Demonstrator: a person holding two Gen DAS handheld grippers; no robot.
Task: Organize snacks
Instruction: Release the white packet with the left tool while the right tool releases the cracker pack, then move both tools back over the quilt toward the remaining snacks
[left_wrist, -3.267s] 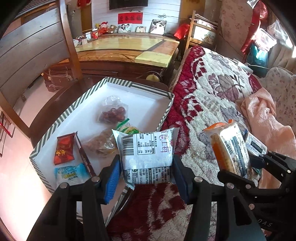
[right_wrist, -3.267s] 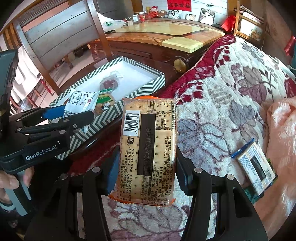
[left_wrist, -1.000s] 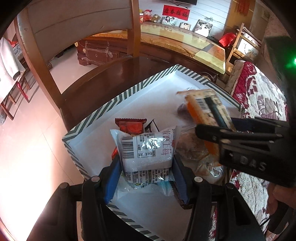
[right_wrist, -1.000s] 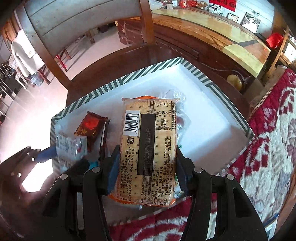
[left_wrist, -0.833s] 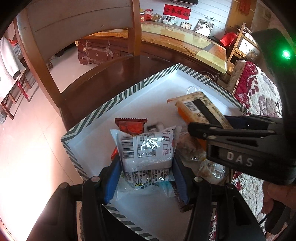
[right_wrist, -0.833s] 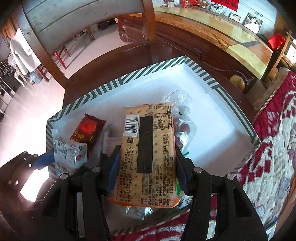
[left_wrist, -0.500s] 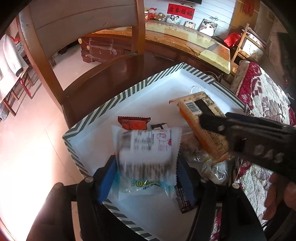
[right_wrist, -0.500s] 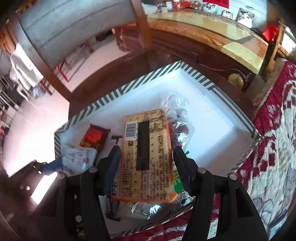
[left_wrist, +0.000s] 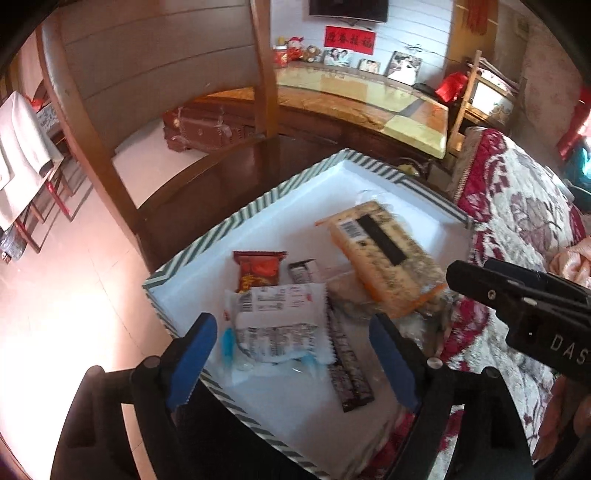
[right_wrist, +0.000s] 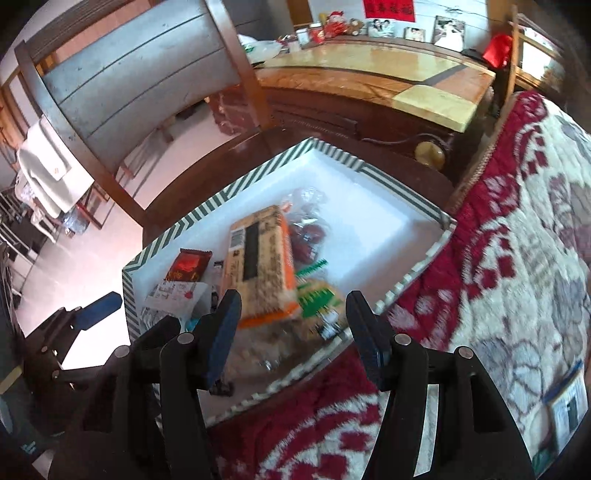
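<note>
Left tool, lower centre of its view, angled steeply down over the striped box. Its jaws have just been opening and stand spread; the white snack packet lies between them, untouched, on the box floor. Right tool, lower centre, also tilted down, jaws apart and clear of the cracker pack, which rests on other snacks inside the box.

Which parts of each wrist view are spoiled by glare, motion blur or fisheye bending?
Left wrist view: the floor at lower left is washed out by glare, the cracker pack is slightly smeared, and the chair back bows from the fisheye. Right wrist view: the blanket and the green-labelled packet are streaked by motion blur, and dark corners frame the picture.
</note>
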